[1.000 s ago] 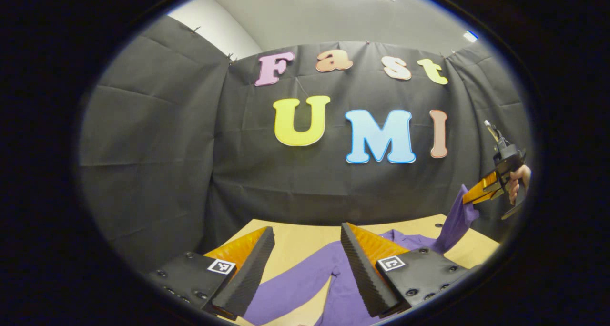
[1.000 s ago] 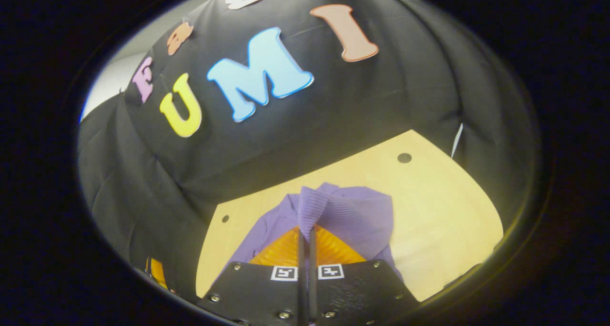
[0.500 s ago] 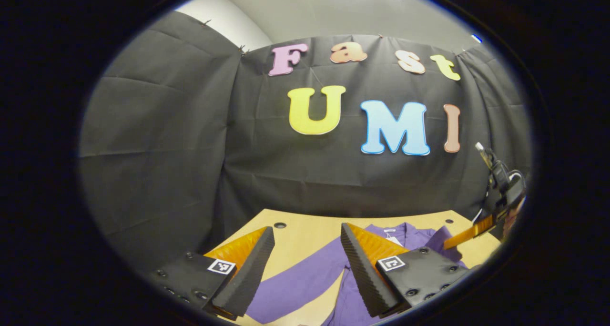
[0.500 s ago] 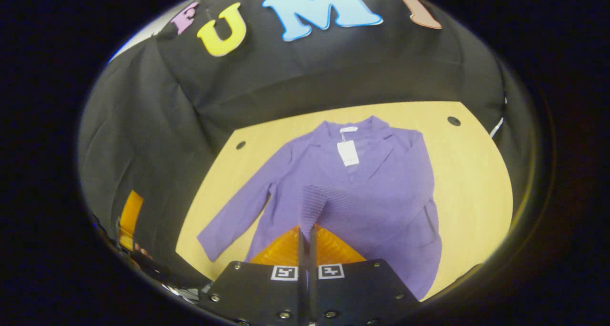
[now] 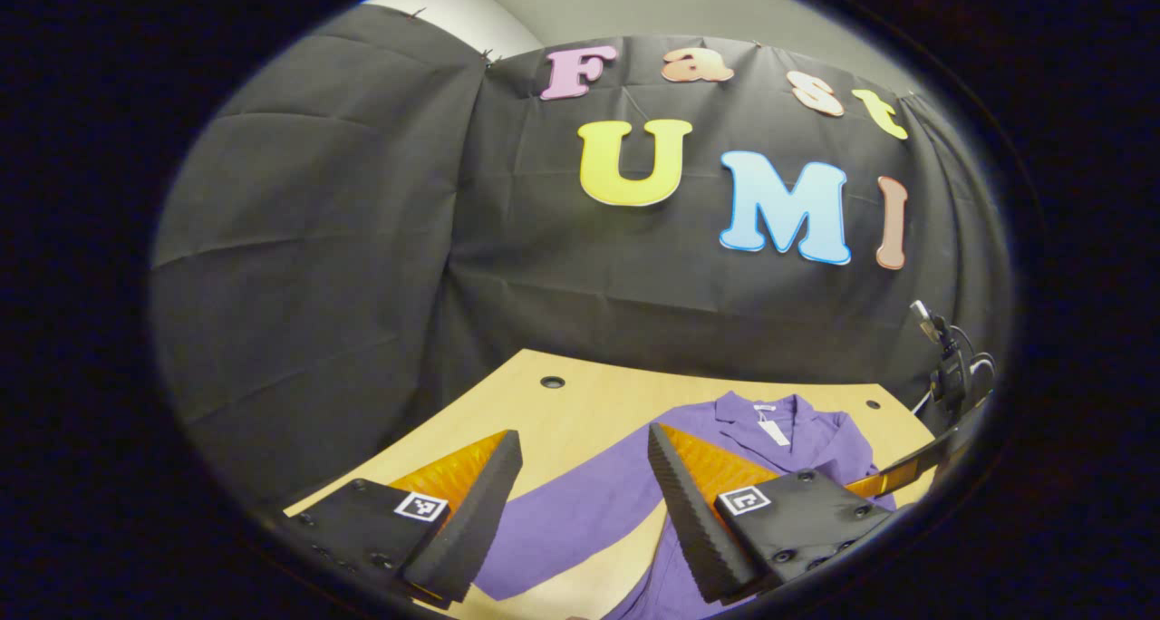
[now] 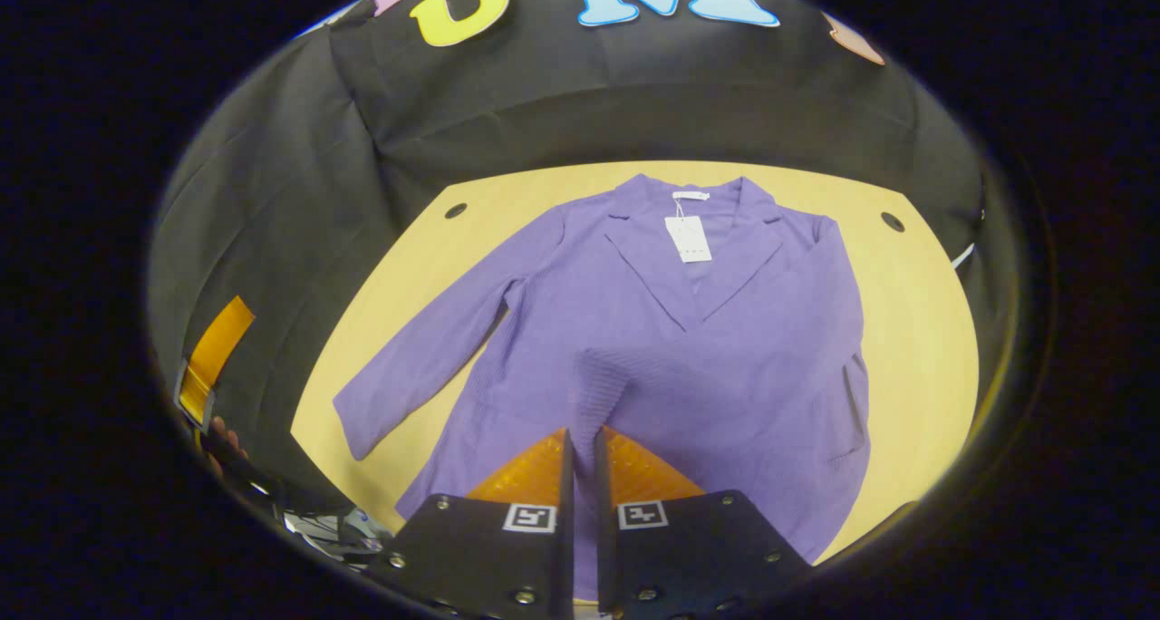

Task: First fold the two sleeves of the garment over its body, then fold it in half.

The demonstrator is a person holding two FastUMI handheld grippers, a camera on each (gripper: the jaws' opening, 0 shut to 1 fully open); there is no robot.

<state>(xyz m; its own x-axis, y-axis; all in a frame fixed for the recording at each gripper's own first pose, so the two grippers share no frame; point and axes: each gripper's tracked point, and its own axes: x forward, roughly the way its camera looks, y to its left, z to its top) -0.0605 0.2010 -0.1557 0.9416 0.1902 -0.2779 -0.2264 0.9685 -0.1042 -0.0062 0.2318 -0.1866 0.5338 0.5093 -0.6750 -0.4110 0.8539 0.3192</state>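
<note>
**Handling of the jacket during sleeve folding**

The purple jacket is laid flat, front up, on the worktop, with its collar toward the far edge. One sleeve is already laid across the body; the other sleeve is spread out toward the worktop's side edge.

The fabric is judged to be light, soft and limp, with a ribbed weave that should grip well between the pads. Each sleeve is best taken at the cuff, so that the rest trails behind.

The right gripper is nearly closed, with a narrow gap left between the fingers; the cuff of the folded sleeve lies in that gap, and it cannot be told whether it is pinched or loose. The left gripper is wide open and holds nothing; it is held above the outspread sleeve.

A paper tag hangs at the neckline. Round holes are set in the far corners of the worktop. Nothing is seen to obstruct the outspread sleeve.
</note>
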